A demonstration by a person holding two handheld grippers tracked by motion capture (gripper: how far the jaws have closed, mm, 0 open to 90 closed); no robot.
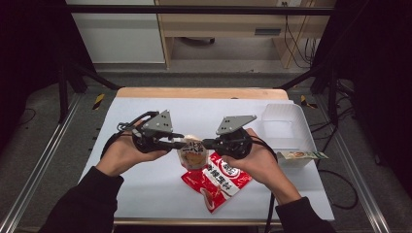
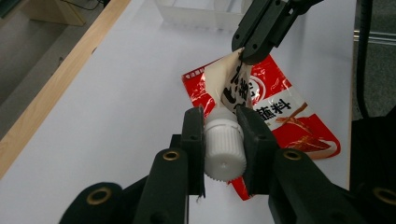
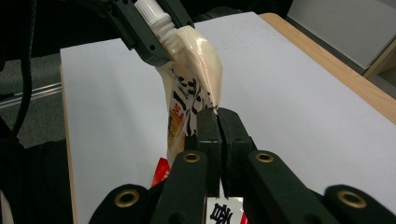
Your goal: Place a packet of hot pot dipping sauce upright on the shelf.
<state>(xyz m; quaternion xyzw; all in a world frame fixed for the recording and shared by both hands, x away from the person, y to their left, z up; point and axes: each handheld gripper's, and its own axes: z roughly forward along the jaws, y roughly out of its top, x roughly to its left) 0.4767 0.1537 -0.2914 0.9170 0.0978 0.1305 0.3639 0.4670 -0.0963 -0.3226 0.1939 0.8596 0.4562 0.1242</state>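
At the near edge of the high view two dark sleeves are coming in from the bottom, cut off at the elbows, each hand gripping its tool above a white sheet (image 1: pixel 145 184) that is covering the table. The left gripper (image 2: pixel 223 140) is clamping its jaws on the white ribbed cap (image 2: pixel 224 147) of a cream spouted pouch (image 1: pixel 192 154), and that cap is hiding the spout beneath it. The right gripper (image 3: pixel 217 122) is pressing its jaws together on a thin edge of the same pouch, which is hanging between the two tools, lifted clear of the sheet. Black brush-style characters are running down the pouch's front, but the folds are making them too crumpled to read. Directly under it a red sachet (image 1: pixel 217 182) is lying flat on the sheet, its white characters partly covered by the right hand and the pouch; in the left gripper view the large black characters "蘸料" are showing on its white band. Farther right an open translucent container (image 1: pixel 286 131) is sitting on the sheet, and a small flat packet (image 1: pixel 301 156) is resting on its near rim, its print too small to make out. Beyond the sheet the table's pale wooden edge (image 1: pixel 199 92) is showing, then grey floor, a light wood cabinet and loose cables, with black frame bars crossing the top.
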